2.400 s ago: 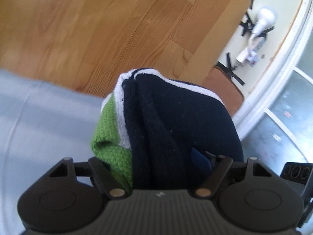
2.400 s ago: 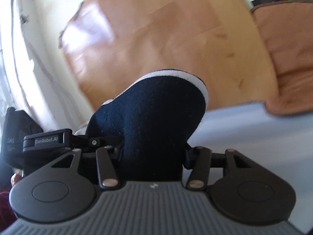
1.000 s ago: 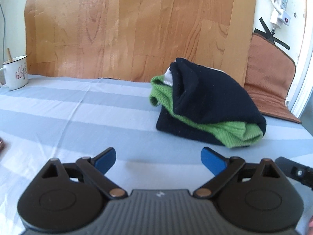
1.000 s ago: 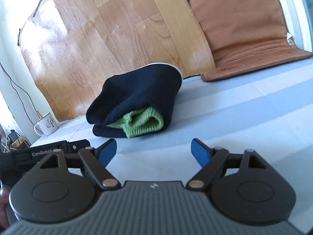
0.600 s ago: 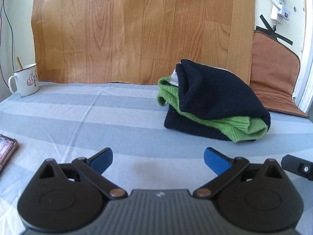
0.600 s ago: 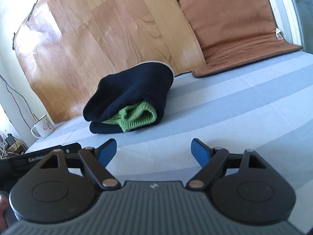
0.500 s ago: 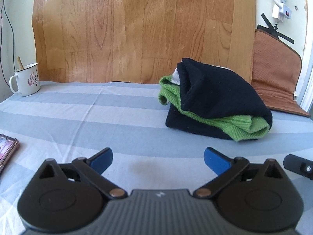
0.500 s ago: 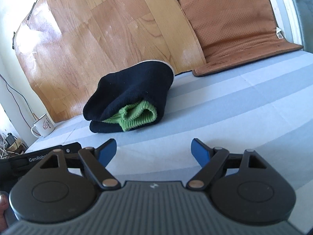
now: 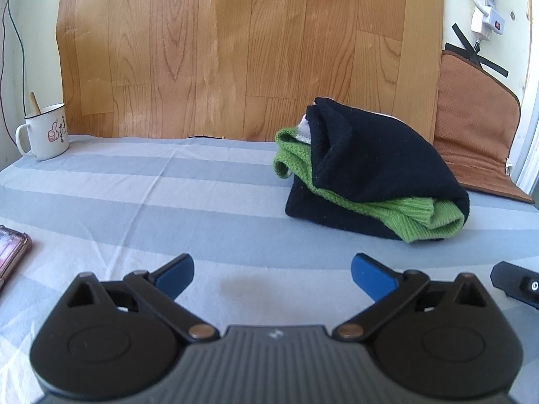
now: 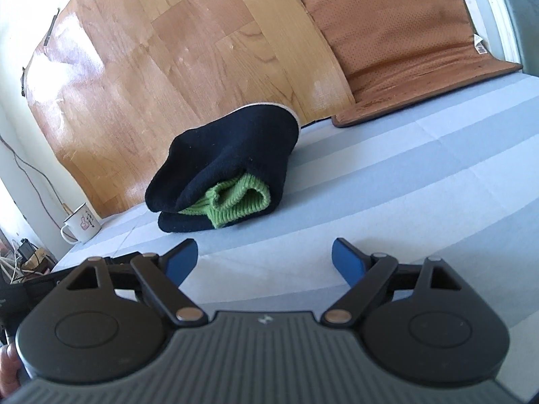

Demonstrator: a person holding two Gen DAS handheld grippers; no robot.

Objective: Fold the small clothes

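A striped blue-grey sheet [image 9: 168, 181] covers the surface; a wood-grain panel [image 9: 235, 50] leans on the wall behind, with a brown mat [image 9: 471, 134] to its right. The folded navy-and-green garment [image 9: 370, 168] lies on the sheet near the panel. A mug [image 9: 45, 131] stands far left. Left tool [image 9: 271, 271] and right tool [image 10: 264, 257] both gape, holding nothing, short of the garment.
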